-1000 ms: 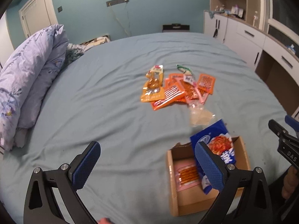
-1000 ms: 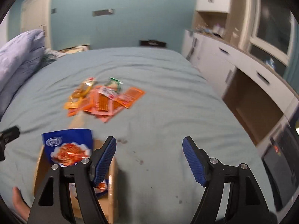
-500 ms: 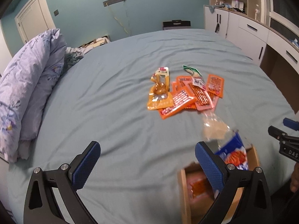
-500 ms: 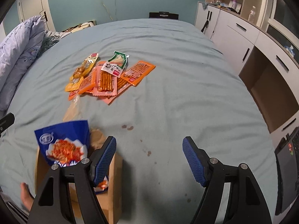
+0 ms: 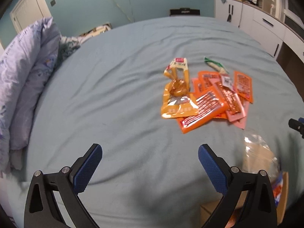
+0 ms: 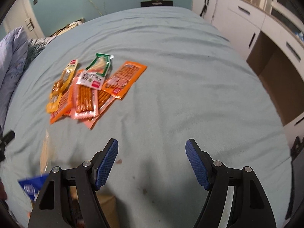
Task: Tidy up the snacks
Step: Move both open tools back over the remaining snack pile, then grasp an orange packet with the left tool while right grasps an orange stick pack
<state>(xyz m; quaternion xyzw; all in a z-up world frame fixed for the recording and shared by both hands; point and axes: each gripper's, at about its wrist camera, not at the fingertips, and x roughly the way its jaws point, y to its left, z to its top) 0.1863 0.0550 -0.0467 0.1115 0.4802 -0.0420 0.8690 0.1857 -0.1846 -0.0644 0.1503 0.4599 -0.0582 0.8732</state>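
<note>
A pile of several orange, yellow and pink snack packets (image 5: 205, 95) (image 6: 89, 87) lies on the pale blue bed sheet (image 5: 114, 95) (image 6: 190, 76). A clear bag (image 5: 260, 155) rests between the pile and a cardboard box (image 5: 283, 193) (image 6: 108, 207) at the near edge. A blue snack bag (image 6: 32, 186) sticks out of the box. My left gripper (image 5: 150, 163) is open over bare sheet, short and left of the pile. My right gripper (image 6: 152, 157) is open over bare sheet, right of the pile. Nothing sits between either pair of fingers.
A folded lilac duvet (image 5: 24, 79) lies along the bed's left side. White cabinets and drawers (image 6: 266, 24) stand past the bed's right edge. A few dark spots (image 6: 119, 161) mark the sheet near the right gripper.
Both grippers moved forward and lower toward the snack pile, which now looks larger and nearer. The box and blue bag slid toward the bottom edge of both views. Both stayed open.
</note>
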